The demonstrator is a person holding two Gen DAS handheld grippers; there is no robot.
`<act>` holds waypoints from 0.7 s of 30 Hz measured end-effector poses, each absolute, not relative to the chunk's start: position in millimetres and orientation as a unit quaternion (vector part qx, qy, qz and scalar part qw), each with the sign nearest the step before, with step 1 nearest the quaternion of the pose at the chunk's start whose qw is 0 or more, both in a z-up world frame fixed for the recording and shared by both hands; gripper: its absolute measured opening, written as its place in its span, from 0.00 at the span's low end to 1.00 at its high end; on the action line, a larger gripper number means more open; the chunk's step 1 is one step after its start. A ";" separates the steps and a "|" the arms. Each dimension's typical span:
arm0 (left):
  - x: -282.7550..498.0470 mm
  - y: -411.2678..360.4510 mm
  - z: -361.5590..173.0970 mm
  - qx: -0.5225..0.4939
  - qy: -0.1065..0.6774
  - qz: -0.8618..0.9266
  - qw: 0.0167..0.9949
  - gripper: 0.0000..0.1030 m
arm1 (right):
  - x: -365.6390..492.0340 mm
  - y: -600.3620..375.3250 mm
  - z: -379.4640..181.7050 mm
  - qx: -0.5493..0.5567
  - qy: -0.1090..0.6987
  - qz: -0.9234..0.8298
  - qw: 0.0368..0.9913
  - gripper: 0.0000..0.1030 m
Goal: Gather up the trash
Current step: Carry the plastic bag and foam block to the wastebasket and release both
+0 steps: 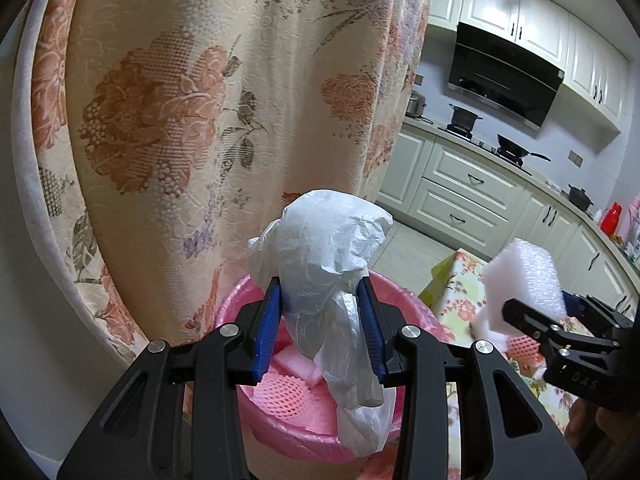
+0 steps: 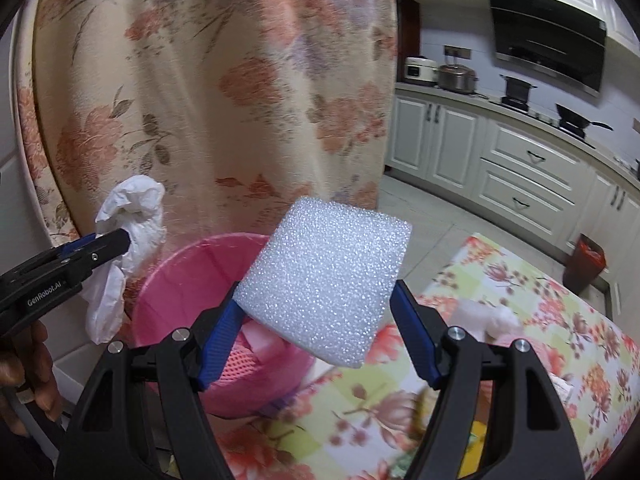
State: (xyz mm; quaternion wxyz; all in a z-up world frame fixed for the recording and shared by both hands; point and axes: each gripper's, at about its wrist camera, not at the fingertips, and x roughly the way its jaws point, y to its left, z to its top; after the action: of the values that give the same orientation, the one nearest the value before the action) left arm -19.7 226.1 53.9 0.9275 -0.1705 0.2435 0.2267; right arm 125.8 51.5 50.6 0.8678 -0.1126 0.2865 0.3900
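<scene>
My left gripper (image 1: pixel 320 300) is shut on a crumpled white plastic bag (image 1: pixel 328 248), held right above the pink-lined trash bin (image 1: pixel 404 300). Inside the bin lie pink foam netting (image 1: pixel 280 394) and white foam pieces. In the right wrist view the same bag (image 2: pixel 128 236) hangs from the left gripper (image 2: pixel 126 240) at the left, over the bin (image 2: pixel 172 280). My right gripper (image 2: pixel 316 304) is shut on a white foam block (image 2: pixel 324 276), held at the bin's right edge. That block (image 1: pixel 520 280) and the right gripper (image 1: pixel 536 304) show at the right of the left wrist view.
A floral curtain (image 1: pixel 200 120) hangs just behind the bin. A table with a floral cloth (image 2: pixel 540 340) lies to the right, with more white scraps (image 2: pixel 488 316) on it. Kitchen cabinets (image 2: pixel 520 168) and a stove line the far wall. A small dark bin (image 2: pixel 586 264) stands on the floor.
</scene>
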 end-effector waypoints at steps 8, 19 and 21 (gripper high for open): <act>-18.5 232.7 55.4 -0.175 0.240 0.229 0.927 0.35 | 124.3 84.0 46.2 -0.121 0.292 0.423 0.849 0.69; -15.1 232.7 55.5 -0.179 0.236 0.231 0.927 0.35 | 128.9 106.9 35.0 -0.135 0.303 0.436 0.836 0.72; -13.0 232.7 55.0 -0.182 0.236 0.230 0.926 0.35 | 128.2 108.9 34.4 -0.140 0.301 0.436 0.836 0.79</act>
State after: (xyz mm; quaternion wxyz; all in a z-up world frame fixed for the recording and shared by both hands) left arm -13.0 232.7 55.0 0.9263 -0.1820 0.2365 0.2301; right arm 128.2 108.9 34.4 0.8364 -0.1396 0.3008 0.4364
